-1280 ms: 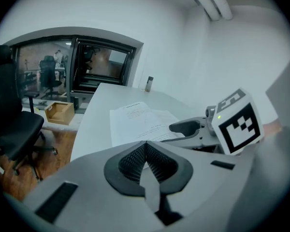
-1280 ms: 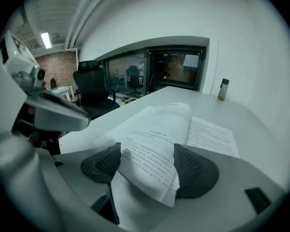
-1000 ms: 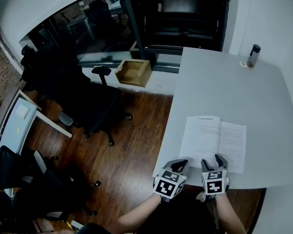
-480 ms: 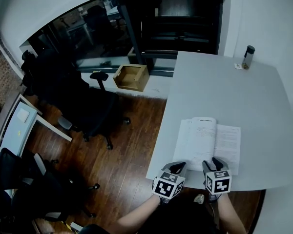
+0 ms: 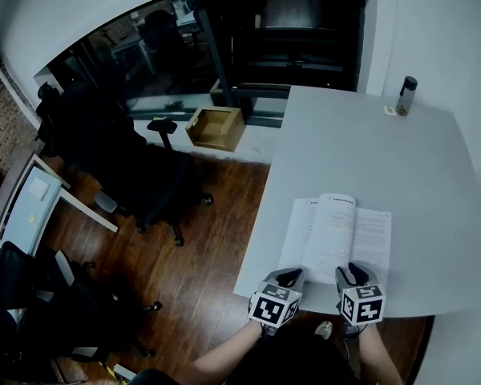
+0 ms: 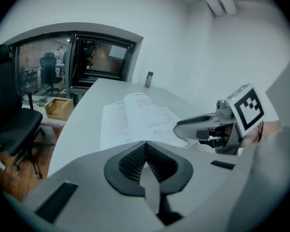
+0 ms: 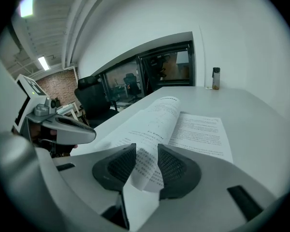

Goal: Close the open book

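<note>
An open white book point(image 5: 367, 233) lies near the front edge of the grey table point(image 5: 361, 147). A sheaf of its left-hand pages point(image 5: 330, 227) arches up over the spine. My right gripper point(image 5: 351, 269) is at the book's near edge. Its jaws have just been closing, and in the right gripper view those lifted pages point(image 7: 157, 124) stand between its pads, my right gripper point(image 7: 146, 151) shut on them. My left gripper point(image 5: 287, 274) hovers at the table's front edge just left of the book; my left gripper point(image 6: 146, 146) is shut with nothing in it.
A dark bottle point(image 5: 406, 95) stands at the table's far right corner. Off the table's left edge is wooden floor with a black office chair point(image 5: 148, 175) and an open cardboard box point(image 5: 216, 127). A white wall runs along the right.
The book lay flat a second ago; now its left-hand pages have risen into an arch leaning right. My right gripper has shifted slightly right at the book's near edge.
</note>
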`<state>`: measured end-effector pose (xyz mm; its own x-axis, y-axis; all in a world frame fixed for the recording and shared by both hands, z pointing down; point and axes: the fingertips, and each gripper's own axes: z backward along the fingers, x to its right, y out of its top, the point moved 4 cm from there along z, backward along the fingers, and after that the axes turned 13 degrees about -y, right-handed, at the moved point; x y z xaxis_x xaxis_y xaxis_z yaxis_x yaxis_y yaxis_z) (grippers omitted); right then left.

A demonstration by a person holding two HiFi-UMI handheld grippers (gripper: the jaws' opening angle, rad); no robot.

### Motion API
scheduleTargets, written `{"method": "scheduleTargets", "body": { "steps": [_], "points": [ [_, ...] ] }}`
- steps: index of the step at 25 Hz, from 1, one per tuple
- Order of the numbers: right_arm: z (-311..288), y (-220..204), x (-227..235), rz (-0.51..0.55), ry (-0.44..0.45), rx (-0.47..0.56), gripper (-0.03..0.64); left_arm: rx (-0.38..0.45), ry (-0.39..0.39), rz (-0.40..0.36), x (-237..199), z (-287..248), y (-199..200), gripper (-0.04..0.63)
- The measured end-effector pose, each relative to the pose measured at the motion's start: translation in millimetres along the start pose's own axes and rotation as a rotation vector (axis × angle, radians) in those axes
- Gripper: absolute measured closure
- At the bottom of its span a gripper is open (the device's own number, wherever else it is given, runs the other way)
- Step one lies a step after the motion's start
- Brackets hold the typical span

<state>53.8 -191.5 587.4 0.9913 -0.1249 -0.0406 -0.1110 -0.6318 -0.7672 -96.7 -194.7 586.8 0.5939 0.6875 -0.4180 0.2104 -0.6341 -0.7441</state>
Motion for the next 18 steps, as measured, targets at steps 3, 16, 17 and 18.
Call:
{"method": "scheduleTargets", "body": {
  "steps": [3,16,17,18],
  "points": [
    [2.6,-0.6,10.3,0.003,-0.034,0.0,0.512,-0.023,-0.01,0.005,4.3,-4.2,-6.5,0.591],
    [25.4,8.6,99.1,-0.108,-0.223,0.071,0.612,-0.094,-0.048,0.023,26.5,-20.2,-33.0,0.591],
    [31.4,9.9,109.0,-0.119,-0.245,0.085,0.611,-0.094,-0.047,0.027,27.1,-20.8,-34.0,0.591],
    [37.2,12.1,118.0,-0.128,-0.265,0.101,0.611,-0.093,-0.046,0.033,27.3,-21.5,-35.3,0.591]
  ]
}}
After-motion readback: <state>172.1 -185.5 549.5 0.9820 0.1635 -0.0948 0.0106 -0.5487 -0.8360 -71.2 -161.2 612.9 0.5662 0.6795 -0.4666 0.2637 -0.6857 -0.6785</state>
